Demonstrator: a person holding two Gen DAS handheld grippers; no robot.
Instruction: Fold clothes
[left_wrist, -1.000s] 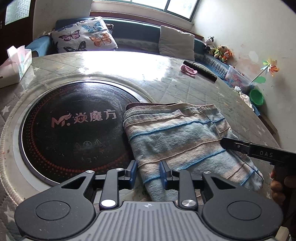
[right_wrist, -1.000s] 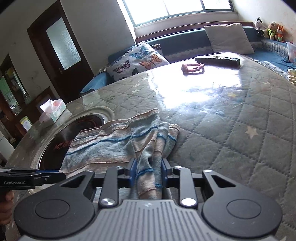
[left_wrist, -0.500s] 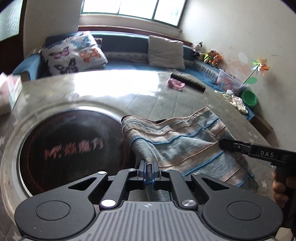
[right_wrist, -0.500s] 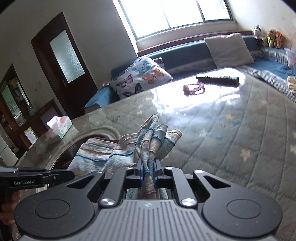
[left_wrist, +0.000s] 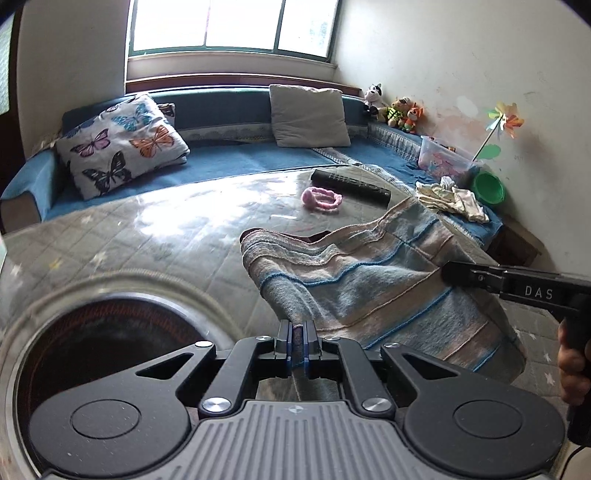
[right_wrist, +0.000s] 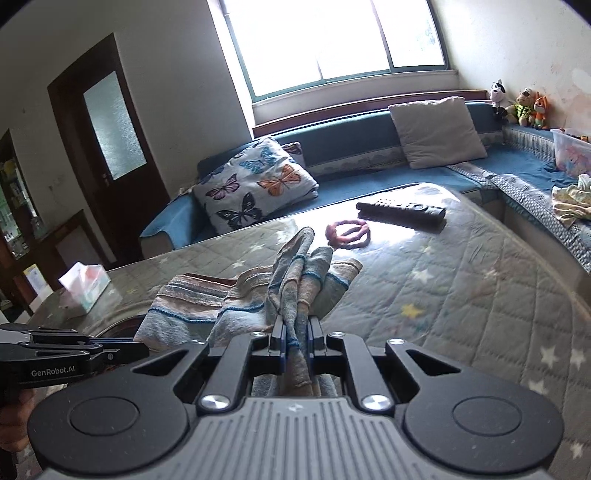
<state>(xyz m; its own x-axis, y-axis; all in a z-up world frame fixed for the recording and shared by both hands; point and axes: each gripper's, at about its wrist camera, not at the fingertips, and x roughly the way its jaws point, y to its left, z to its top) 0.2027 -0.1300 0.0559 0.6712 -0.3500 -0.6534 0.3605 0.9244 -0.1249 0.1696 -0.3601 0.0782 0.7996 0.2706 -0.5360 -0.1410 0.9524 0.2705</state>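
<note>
A quilted, star-patterned table (left_wrist: 155, 236) under a glossy cover fills the room's middle, with a blue bench sofa (left_wrist: 236, 155) running along the window wall behind it. On the table lies a striped blue-and-beige towel (left_wrist: 369, 288), partly lifted off the surface at its near edge. The left gripper (left_wrist: 297, 341) is clamped on the towel's near left corner, its fingers pressed together with cloth between them. The right gripper (right_wrist: 295, 341) is likewise closed on a bunched fold of the towel (right_wrist: 291, 280), which rises in a ridge ahead of its fingers.

The left wrist view shows the towel spread wide and the dark round hotplate (left_wrist: 107, 354) set into the table beside it; the right gripper's body enters that view from the right, over the towel's far side. The right wrist view instead shows the tissue box (right_wrist: 85, 286) near the table's left edge and a brown door (right_wrist: 107, 147). Both views show the pink hair band (right_wrist: 347, 233), the black remote (right_wrist: 400, 212) just beyond it, and the butterfly cushion (left_wrist: 122, 147).
</note>
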